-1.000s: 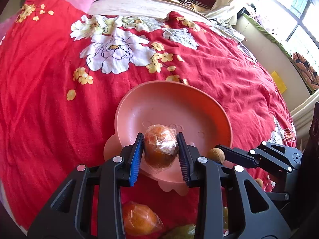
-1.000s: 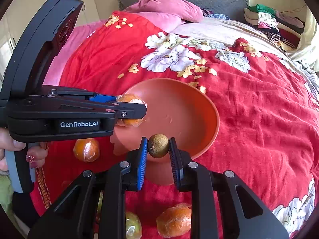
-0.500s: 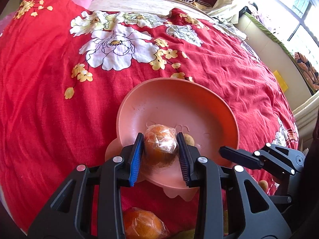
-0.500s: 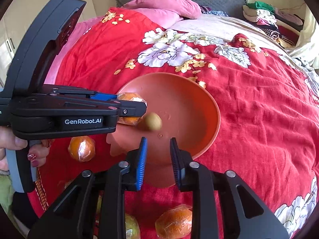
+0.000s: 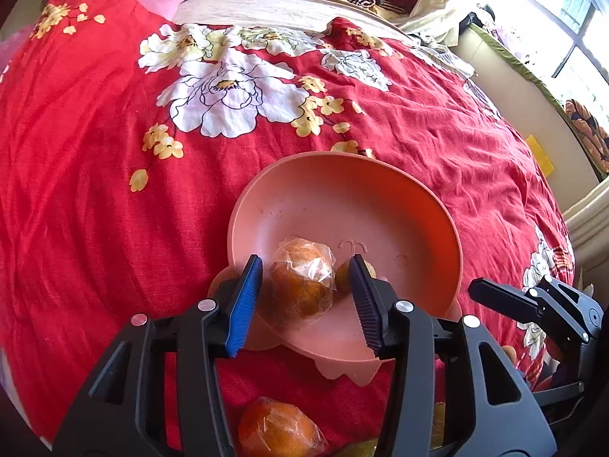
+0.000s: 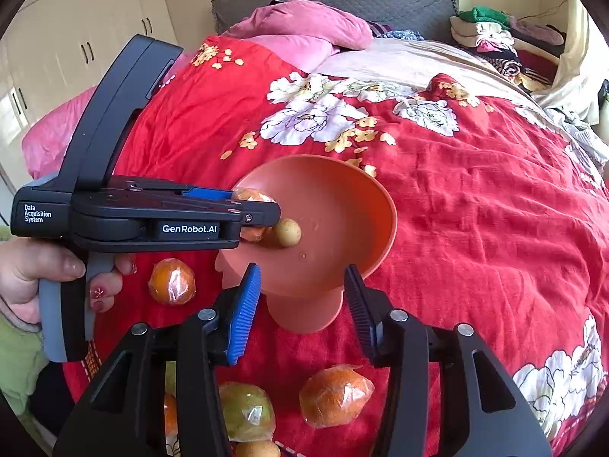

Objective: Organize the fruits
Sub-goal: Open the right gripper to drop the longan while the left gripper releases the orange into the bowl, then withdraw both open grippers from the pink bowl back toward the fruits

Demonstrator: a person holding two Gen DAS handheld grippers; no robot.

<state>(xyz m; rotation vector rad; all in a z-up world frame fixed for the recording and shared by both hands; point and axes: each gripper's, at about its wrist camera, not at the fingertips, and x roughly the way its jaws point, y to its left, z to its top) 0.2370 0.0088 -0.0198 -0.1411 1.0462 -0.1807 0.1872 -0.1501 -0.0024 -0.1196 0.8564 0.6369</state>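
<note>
A salmon-pink footed bowl point(image 5: 418, 205) point(image 6: 380, 205) stands on the red flowered bedspread. In it lie a plastic-wrapped orange point(image 5: 302, 285) point(image 6: 249, 195) and a small round brown fruit point(image 5: 342, 276) point(image 6: 287, 232), side by side. My left gripper point(image 5: 304, 266) point(image 6: 262, 213) hangs over the bowl's near side. Its jaws are opening and the orange sits between them with a gap at each pad. My right gripper point(image 6: 301, 271) is just short of the bowl's foot, its jaws opening with nothing between them. Part of it shows at the right of the left wrist view point(image 5: 533, 304).
Loose fruit lies on the bedspread in front of the bowl: a wrapped orange point(image 6: 172, 281) point(image 5: 278, 430) at the left, another point(image 6: 335, 396), a wrapped green fruit point(image 6: 247, 411) and a small brown one point(image 6: 259, 449). A hand point(image 6: 34, 270) holds the left gripper. Pink pillows point(image 6: 304, 23) lie at the headboard.
My right gripper let the small brown fruit go; it dropped into the bowl and rolled beside the orange. The right jaws widened. My left jaws opened off the wrapped orange, which now rests in the bowl.
</note>
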